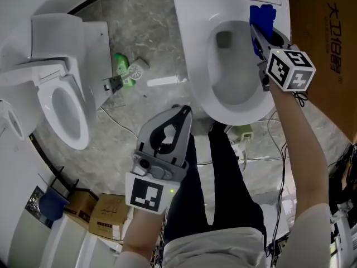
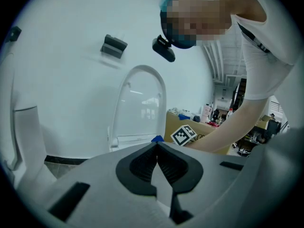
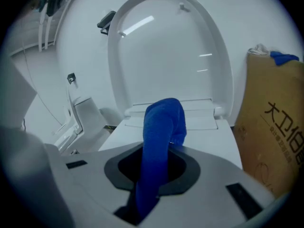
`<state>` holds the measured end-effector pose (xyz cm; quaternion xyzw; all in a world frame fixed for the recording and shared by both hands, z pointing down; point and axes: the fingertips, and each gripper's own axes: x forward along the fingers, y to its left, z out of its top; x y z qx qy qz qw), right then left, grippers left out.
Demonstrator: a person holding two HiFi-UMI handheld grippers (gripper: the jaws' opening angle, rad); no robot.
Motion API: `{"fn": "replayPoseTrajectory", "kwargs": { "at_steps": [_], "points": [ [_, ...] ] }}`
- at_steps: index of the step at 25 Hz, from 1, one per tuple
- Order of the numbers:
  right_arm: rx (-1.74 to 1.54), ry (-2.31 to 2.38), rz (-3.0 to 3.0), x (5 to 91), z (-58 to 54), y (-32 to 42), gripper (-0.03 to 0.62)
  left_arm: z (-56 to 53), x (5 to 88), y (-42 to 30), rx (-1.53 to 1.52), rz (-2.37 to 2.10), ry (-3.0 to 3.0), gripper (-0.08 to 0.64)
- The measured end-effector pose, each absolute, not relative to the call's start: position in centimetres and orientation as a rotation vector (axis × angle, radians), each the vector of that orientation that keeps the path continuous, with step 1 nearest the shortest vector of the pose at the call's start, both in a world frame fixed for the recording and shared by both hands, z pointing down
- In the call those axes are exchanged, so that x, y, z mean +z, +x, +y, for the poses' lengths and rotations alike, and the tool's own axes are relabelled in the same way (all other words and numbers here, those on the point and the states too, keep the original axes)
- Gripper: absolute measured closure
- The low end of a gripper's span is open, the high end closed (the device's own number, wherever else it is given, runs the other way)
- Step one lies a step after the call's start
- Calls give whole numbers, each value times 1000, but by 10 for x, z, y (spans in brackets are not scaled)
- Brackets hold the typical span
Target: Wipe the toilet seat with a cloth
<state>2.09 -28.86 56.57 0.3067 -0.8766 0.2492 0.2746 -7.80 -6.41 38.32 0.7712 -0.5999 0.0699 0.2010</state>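
A white toilet stands at the top of the head view with its seat point(image 1: 196, 66) down and its lid point(image 3: 166, 46) raised. My right gripper point(image 1: 262, 29) is shut on a blue cloth point(image 1: 262, 17), which rests on the seat's right rim near the hinge. In the right gripper view the blue cloth point(image 3: 159, 146) sticks up out of the jaws before the raised lid. My left gripper point(image 1: 184, 111) is shut and empty, held above the floor in front of the bowl, away from the seat. In the left gripper view its jaw tips point(image 2: 156, 146) meet.
A second white toilet point(image 1: 61, 88) stands at the left. A green bottle point(image 1: 124, 70) and cables point(image 1: 120, 121) lie on the grey floor between them. A large cardboard box point(image 1: 329, 43) stands right of the toilet; smaller boxes point(image 1: 97, 211) sit at lower left. The person's dark trouser legs point(image 1: 223, 183) stand before the bowl.
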Motion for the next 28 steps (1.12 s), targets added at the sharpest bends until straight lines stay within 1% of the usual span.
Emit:
{"fn": "replayPoseTrajectory", "kwargs": {
  "at_steps": [4, 14, 28],
  "points": [
    [704, 818, -2297, 587, -304, 15, 528, -67, 386, -83, 186, -1690, 2143, 554],
    [648, 792, -2165, 618, -330, 8, 528, -67, 394, -86, 182, -1672, 2141, 554],
    [656, 769, -2090, 618, -331, 7, 529, -62, 400, -91, 156, -1668, 2135, 554]
  ]
}}
